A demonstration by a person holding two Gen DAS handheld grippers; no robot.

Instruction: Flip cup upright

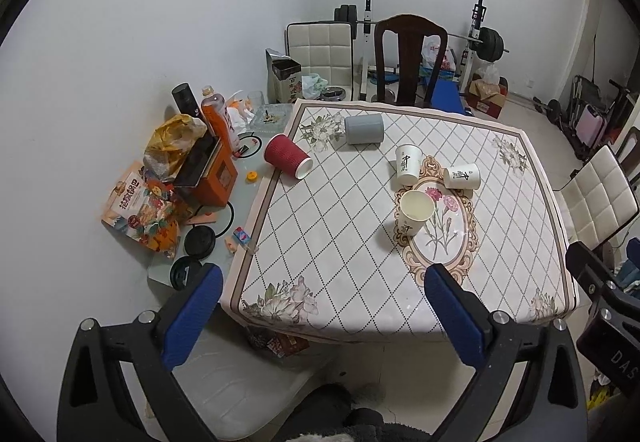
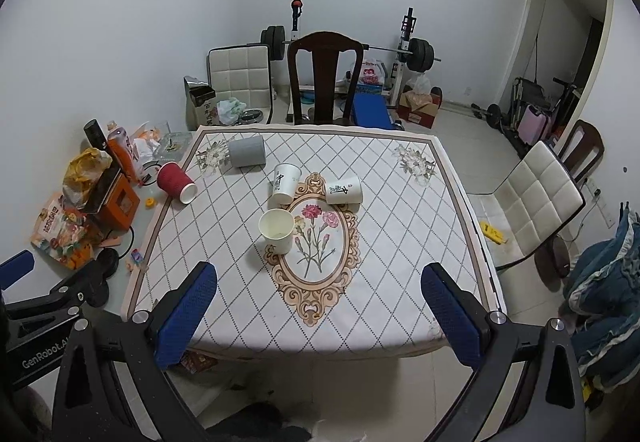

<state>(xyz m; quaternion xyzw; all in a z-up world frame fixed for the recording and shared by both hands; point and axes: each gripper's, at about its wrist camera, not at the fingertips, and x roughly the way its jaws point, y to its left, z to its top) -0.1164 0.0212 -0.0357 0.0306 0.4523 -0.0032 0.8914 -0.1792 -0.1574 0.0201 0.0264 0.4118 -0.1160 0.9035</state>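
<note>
Several cups sit on the patterned table [image 1: 340,242] [image 2: 380,262]. One white paper cup [image 1: 416,211] [image 2: 277,225] stands upright near the middle. A second white cup [image 1: 408,163] [image 2: 286,182] stands mouth down. A third white cup [image 1: 462,176] [image 2: 344,190] lies on its side. A grey cup [image 1: 364,128] [image 2: 247,151] lies on its side at the far left. A red ribbed cup [image 1: 287,155] [image 2: 176,181] lies on its side at the left edge. My left gripper [image 1: 324,312] and right gripper [image 2: 320,310] are open and empty, held above the near table edge.
A lower side table [image 1: 256,193] on the left holds snack bags, an orange box [image 1: 214,177], bottles and weight plates. A dark wooden chair [image 2: 324,77] stands behind the table, white padded chairs [image 2: 532,193] at the right and back. A barbell rack stands by the far wall.
</note>
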